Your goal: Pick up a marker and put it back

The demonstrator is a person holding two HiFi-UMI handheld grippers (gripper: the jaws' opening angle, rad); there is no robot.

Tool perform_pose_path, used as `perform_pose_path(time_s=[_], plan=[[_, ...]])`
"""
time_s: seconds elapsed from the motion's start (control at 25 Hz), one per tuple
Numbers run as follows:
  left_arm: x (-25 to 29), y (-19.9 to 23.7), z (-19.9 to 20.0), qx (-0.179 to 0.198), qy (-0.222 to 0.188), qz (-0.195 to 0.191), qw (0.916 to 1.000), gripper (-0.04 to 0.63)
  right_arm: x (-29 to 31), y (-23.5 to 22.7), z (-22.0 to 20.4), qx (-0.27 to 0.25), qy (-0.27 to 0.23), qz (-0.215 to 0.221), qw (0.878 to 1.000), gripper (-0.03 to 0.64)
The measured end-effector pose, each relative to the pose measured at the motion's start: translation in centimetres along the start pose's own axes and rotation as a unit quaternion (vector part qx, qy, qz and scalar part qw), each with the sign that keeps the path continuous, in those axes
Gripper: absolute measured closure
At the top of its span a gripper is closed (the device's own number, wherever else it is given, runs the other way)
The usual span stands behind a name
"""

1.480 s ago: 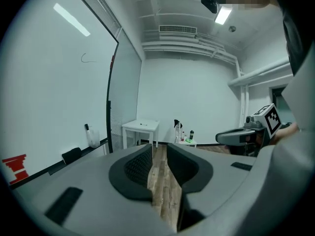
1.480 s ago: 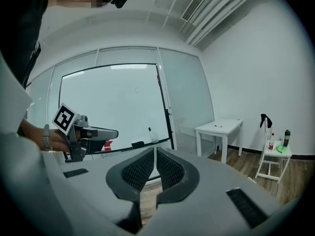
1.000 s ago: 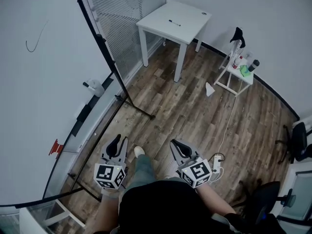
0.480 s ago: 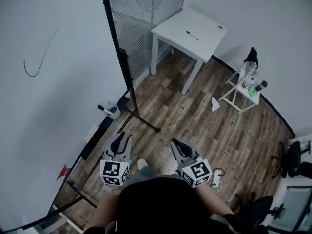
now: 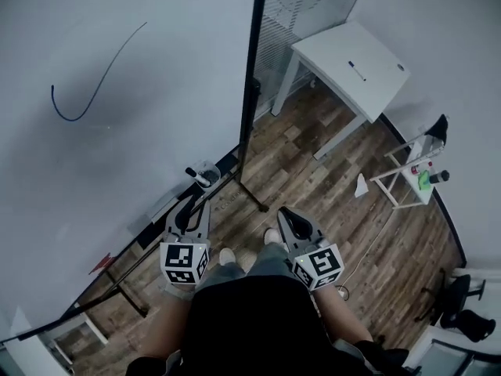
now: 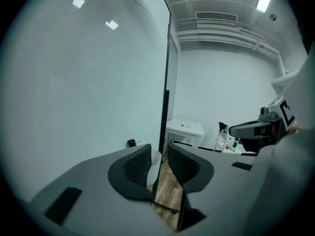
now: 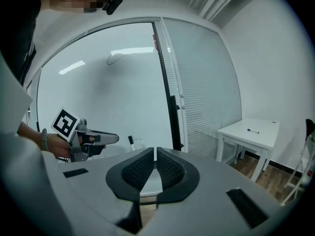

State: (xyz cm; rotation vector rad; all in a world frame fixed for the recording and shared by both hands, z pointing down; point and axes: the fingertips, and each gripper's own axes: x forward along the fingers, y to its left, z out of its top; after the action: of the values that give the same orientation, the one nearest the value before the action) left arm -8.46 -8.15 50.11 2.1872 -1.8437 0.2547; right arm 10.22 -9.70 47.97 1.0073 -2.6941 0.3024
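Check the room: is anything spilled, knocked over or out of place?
One small thing: a white scrap lies loose on the wood floor beside the small stand. What it is can't be made out. Nothing looks spilled or tipped over.

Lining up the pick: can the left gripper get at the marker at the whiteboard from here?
Probably yes. The left gripper is open and empty, and the marker stands just ahead of its jaws with nothing between them. The black pole is off to the right, out of the way.
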Motion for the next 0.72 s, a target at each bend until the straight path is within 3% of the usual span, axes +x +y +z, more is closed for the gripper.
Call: perform_pose_path(time_s=[0.36,0.72], plan=[[4.0,3.5,-1.1,-0.038,0.03,0.111,0.9926,0.488,7.1,-4.3,2.5,-0.024,0.023,0.097,0.995,0.586],[6.8,4.8,-2.5,-0.076,0.063,0.228,0.9687,0.465,10.9,-9.4,4.1,-0.042,0.04,0.166,0.984,0.586]])
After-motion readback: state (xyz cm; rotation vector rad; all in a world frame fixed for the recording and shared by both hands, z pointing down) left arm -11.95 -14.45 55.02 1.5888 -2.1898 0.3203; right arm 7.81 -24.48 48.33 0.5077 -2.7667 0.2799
